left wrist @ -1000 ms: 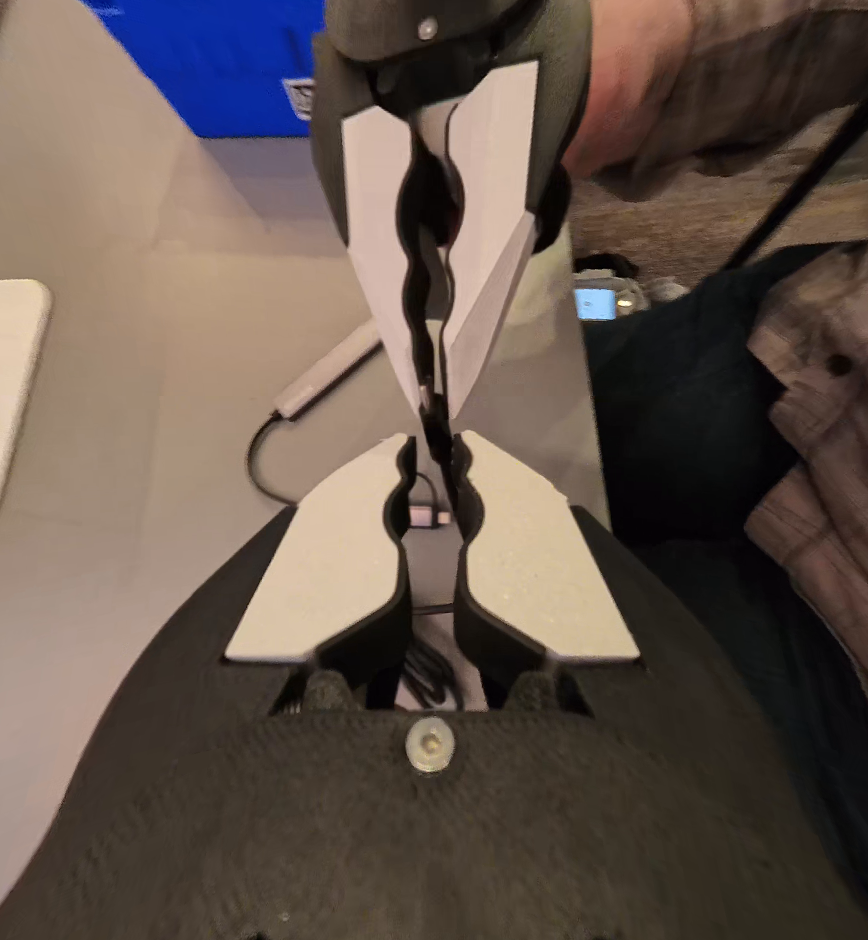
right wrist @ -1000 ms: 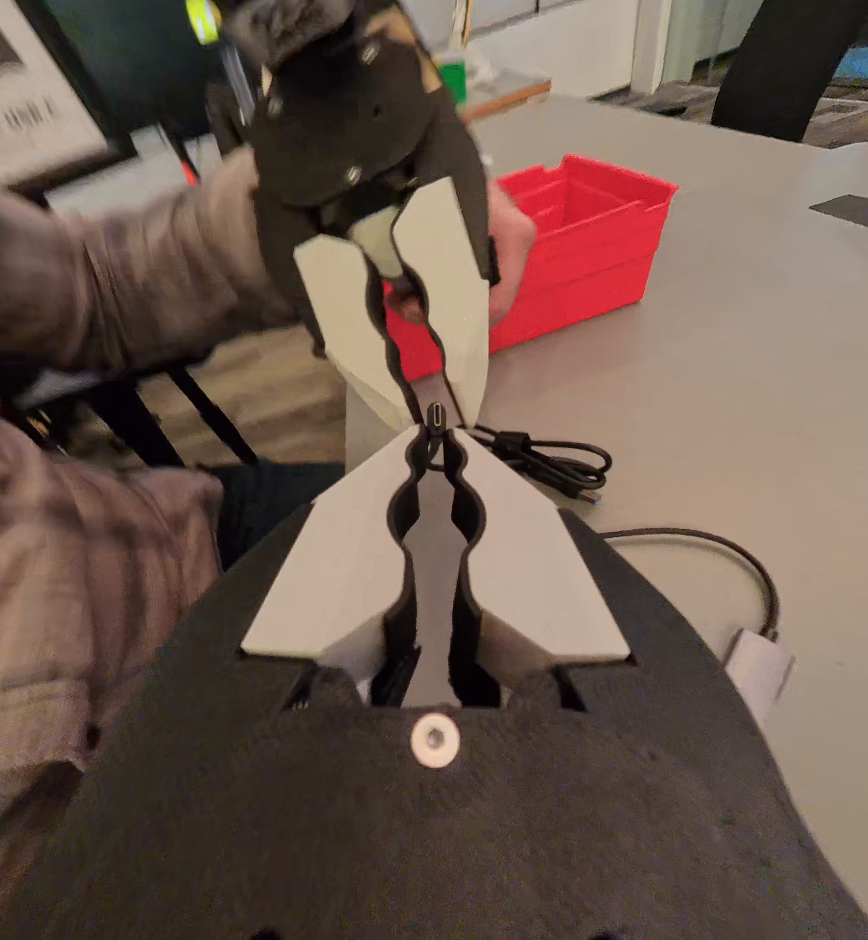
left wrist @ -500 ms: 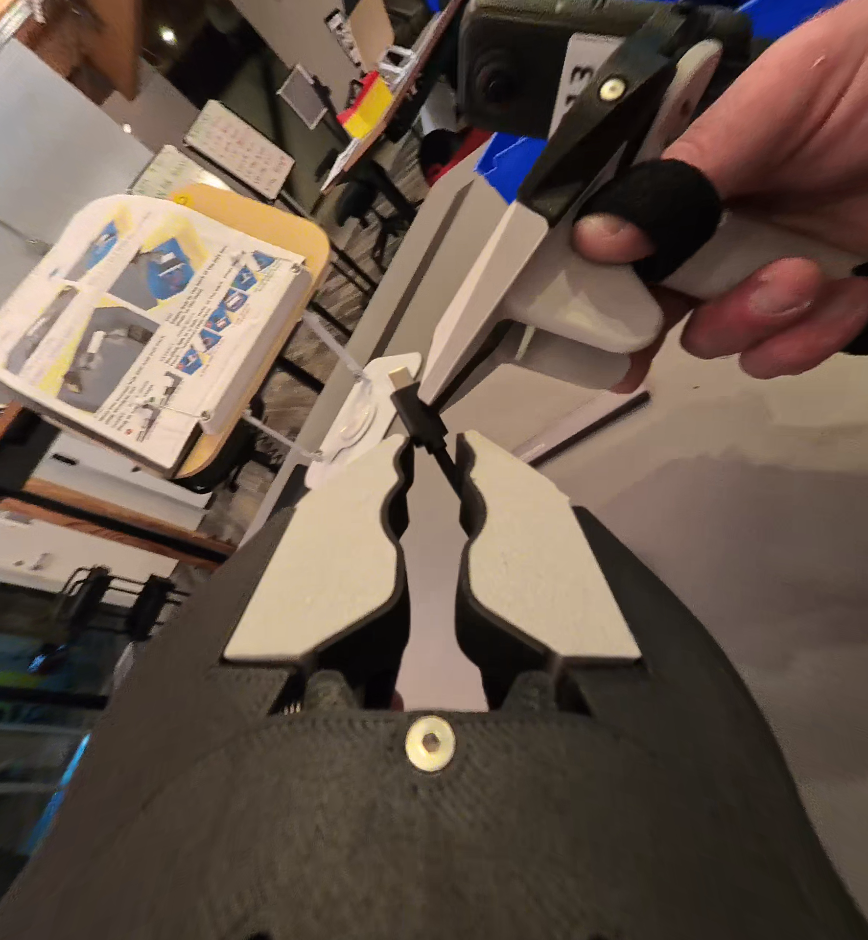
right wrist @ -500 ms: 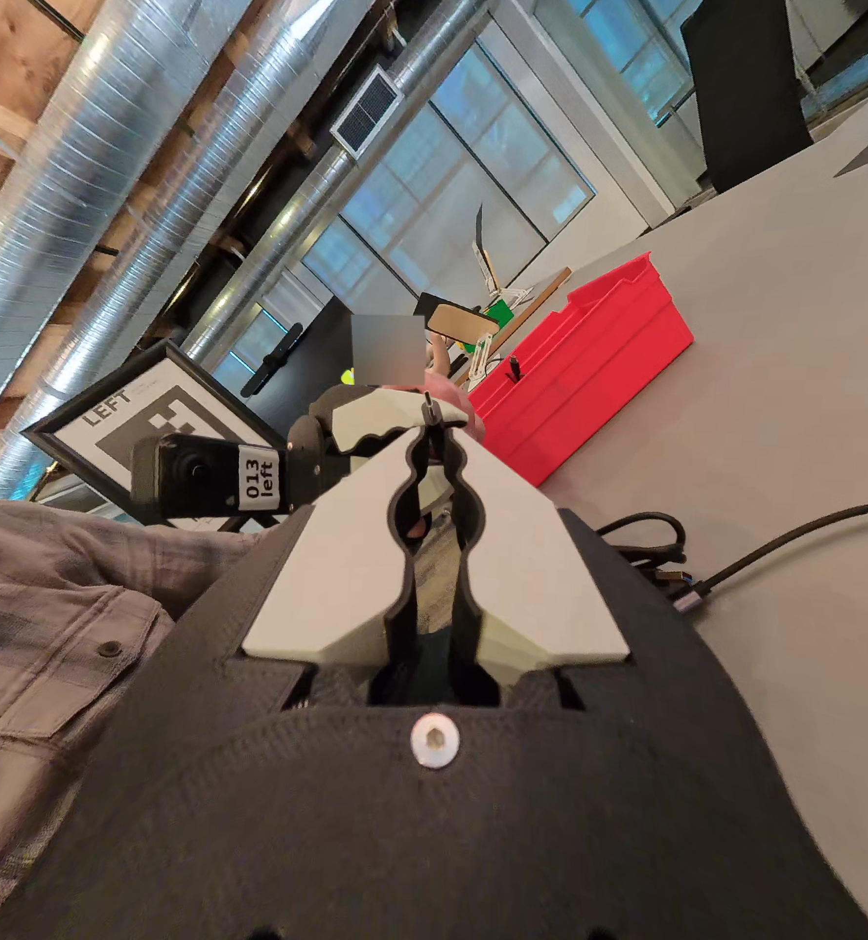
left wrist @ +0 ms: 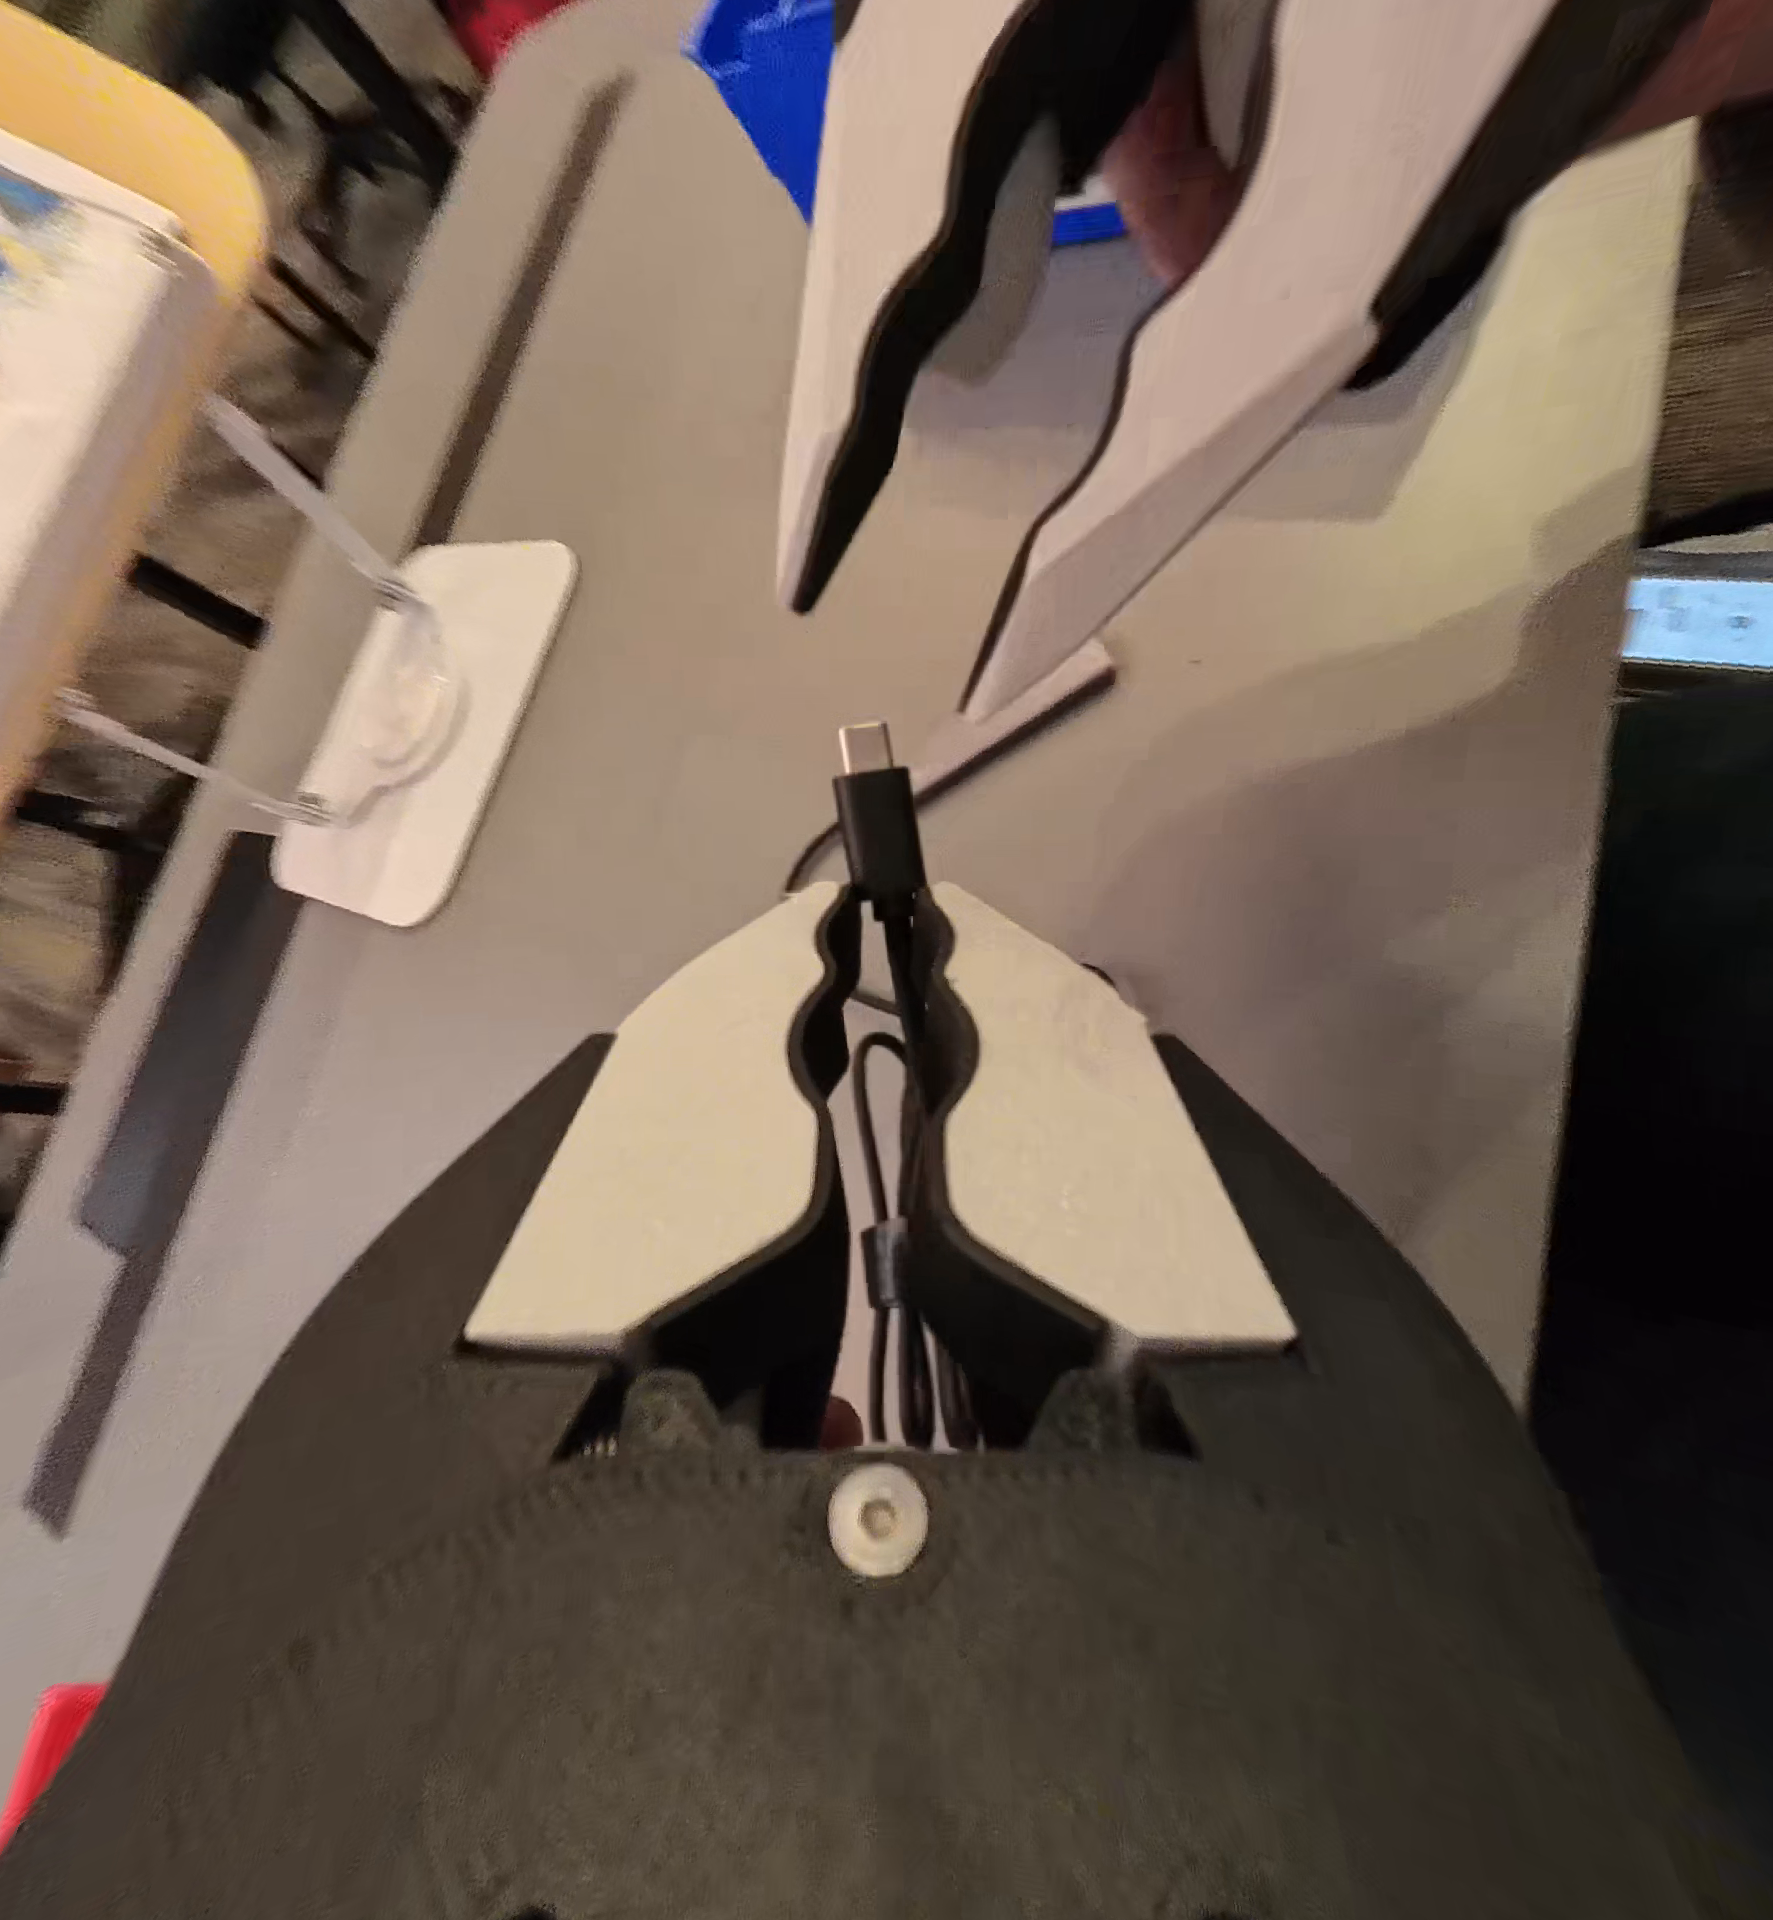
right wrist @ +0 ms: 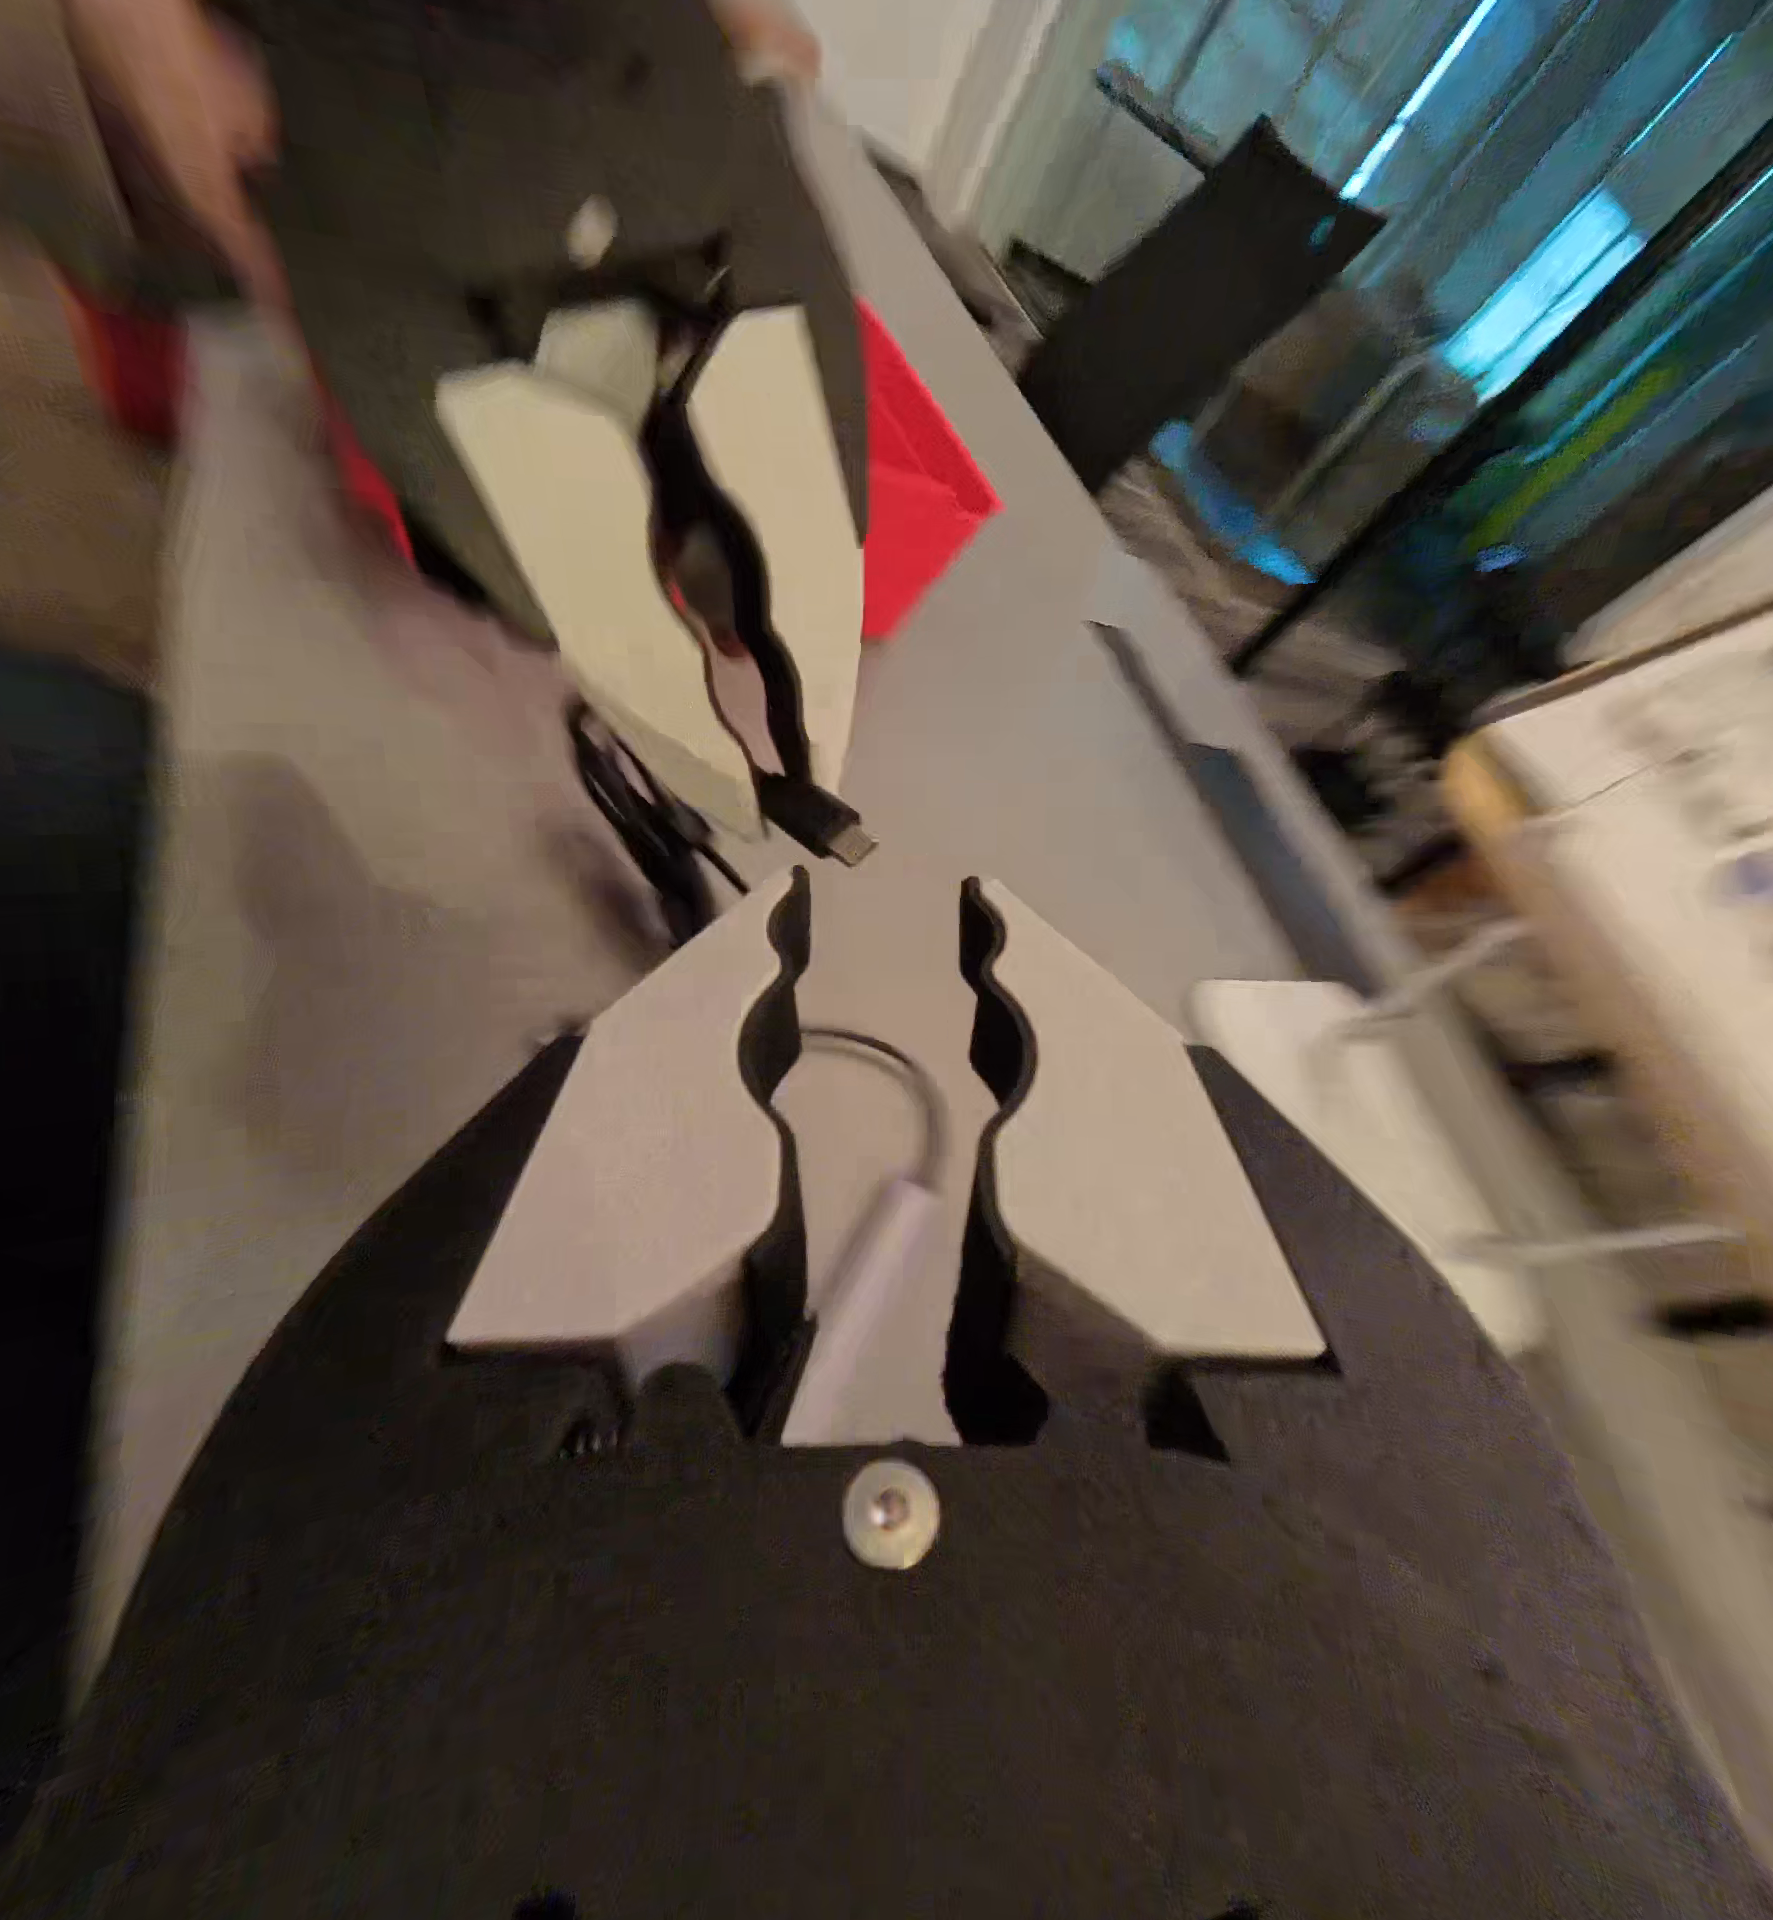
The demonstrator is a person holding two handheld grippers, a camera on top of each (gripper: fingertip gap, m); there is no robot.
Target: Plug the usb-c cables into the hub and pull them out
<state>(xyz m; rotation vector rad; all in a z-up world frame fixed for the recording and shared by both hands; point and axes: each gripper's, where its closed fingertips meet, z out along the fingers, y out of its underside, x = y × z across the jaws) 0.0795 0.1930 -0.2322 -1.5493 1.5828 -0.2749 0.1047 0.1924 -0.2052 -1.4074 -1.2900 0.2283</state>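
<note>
My left gripper [left wrist: 887,899] is shut on a black USB-C cable [left wrist: 877,821]. Its silver plug sticks out past the fingertips, and the rest of the cable hangs back between the fingers. My right gripper [right wrist: 882,888] is open and empty, held over the grey hub [right wrist: 871,1299], whose grey lead loops on the table. In the left wrist view the right gripper [left wrist: 887,649] hangs just beyond the plug, above the hub [left wrist: 1027,707]. In the right wrist view the left gripper [right wrist: 794,795] points the plug [right wrist: 830,826] toward my open fingers.
The grey table [left wrist: 653,416] carries a white stand base [left wrist: 435,727] holding a sheet at the left. A red bin [right wrist: 923,468] sits behind the left gripper. A blue box [left wrist: 757,104] is at the far end. Slack black cable [right wrist: 643,821] lies on the table.
The right gripper, shut at the cable end a second ago, has opened and let go. The left gripper keeps the cable. Both views swung up, then back down toward the table.
</note>
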